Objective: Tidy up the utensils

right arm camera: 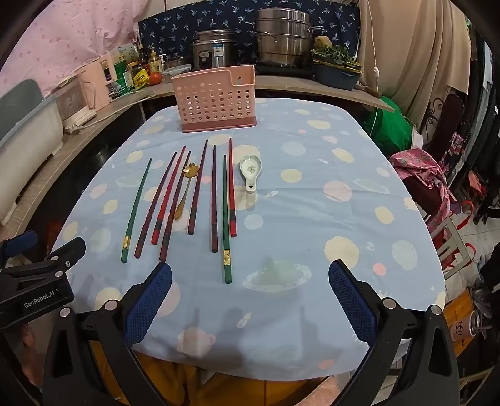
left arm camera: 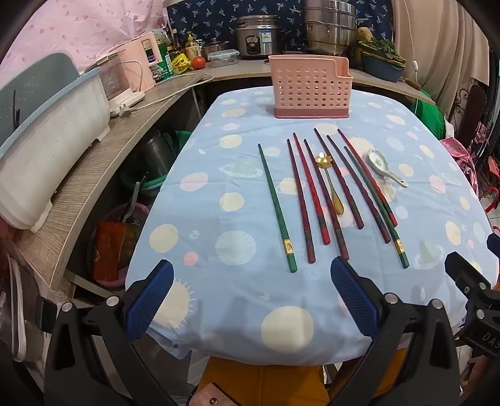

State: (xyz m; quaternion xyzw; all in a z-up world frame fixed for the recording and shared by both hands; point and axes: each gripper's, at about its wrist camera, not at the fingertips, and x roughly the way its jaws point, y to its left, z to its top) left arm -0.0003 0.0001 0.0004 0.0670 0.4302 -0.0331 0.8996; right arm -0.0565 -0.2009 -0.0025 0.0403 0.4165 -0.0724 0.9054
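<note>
Several red, dark and green chopsticks (left arm camera: 325,190) (right arm camera: 193,200) lie side by side on the blue spotted tablecloth (left arm camera: 243,312) (right arm camera: 312,218). A gold flower spoon (left arm camera: 331,184) (right arm camera: 184,190) lies among them. To their right rests a white ceramic spoon (left arm camera: 384,167) (right arm camera: 250,170). A pink perforated utensil holder (left arm camera: 309,87) (right arm camera: 215,98) stands upright at the far end. My left gripper (left arm camera: 251,296) hovers open over the near edge, nothing between its fingers. My right gripper (right arm camera: 250,298) is open too, just short of a green chopstick (right arm camera: 226,218).
A counter (left arm camera: 103,150) runs along the left with a white tub (left arm camera: 47,150), appliances and bottles. A rice cooker (left arm camera: 257,36) (right arm camera: 215,48) and steel pots (left arm camera: 331,28) (right arm camera: 282,37) stand behind the holder. Chairs with clothes (right arm camera: 422,175) crowd the right side.
</note>
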